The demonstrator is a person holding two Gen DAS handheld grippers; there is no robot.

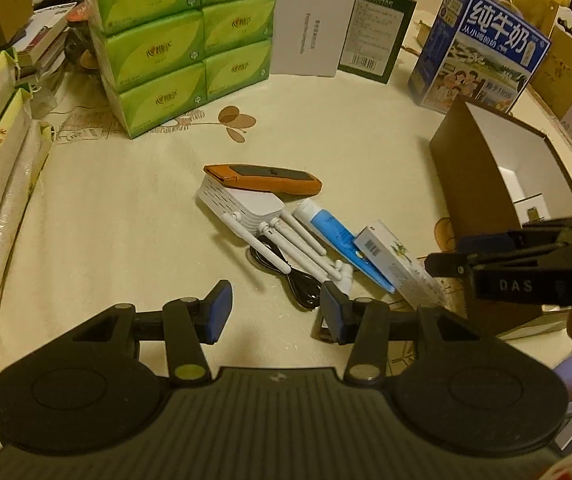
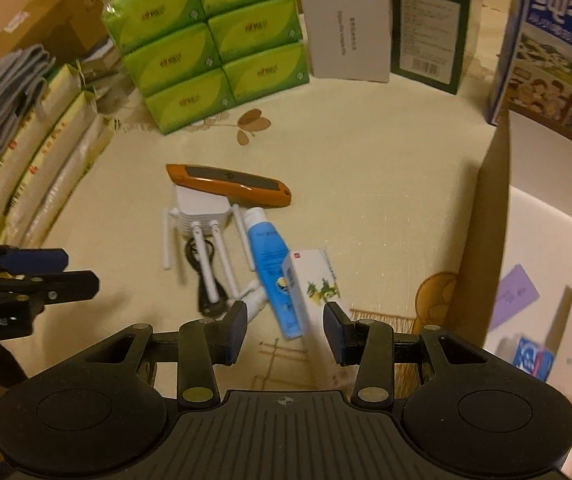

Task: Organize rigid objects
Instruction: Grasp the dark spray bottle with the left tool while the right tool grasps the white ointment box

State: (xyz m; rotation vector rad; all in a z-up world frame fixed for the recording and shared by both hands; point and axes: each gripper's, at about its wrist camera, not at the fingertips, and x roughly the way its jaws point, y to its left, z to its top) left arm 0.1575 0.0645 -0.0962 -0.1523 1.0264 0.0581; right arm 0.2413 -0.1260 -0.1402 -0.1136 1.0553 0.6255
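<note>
Clutter sits in 1 loose pile at the middle of the worktop (image 1: 126, 208): an orange utility knife (image 1: 264, 178) lying across a white router (image 1: 240, 204) with 4 thin antennas, a black cable (image 1: 297, 284) under them, a blue-and-white tube (image 1: 331, 232), and a small white carton (image 1: 395, 258) printed with a green plant. A brown open box (image 1: 481, 184) with a white inside stands to the right of the pile, already holding a few small packs; I judge it to be where these things go.

Right tongs (image 2: 284, 334) hang over the near end of the pile, jaws apart and gripping nothing. The small white carton (image 2: 309, 284) lies just ahead of them, its near end almost between the blue pads; its long axis runs away from the tongs, tilted a little to the left. The tube (image 2: 272, 268) lies beside it on the left, roughly parallel and touching or nearly so.

Left tongs (image 1: 276, 308) are also spread and empty, hovering nearer the cable and the antenna tips, with the carton off to their right.

So the right tongs are the nearer pair for the carton, and the box is on their side. A grasp across the carton's narrow width looks easiest, though the tube alongside could get nudged.
</note>
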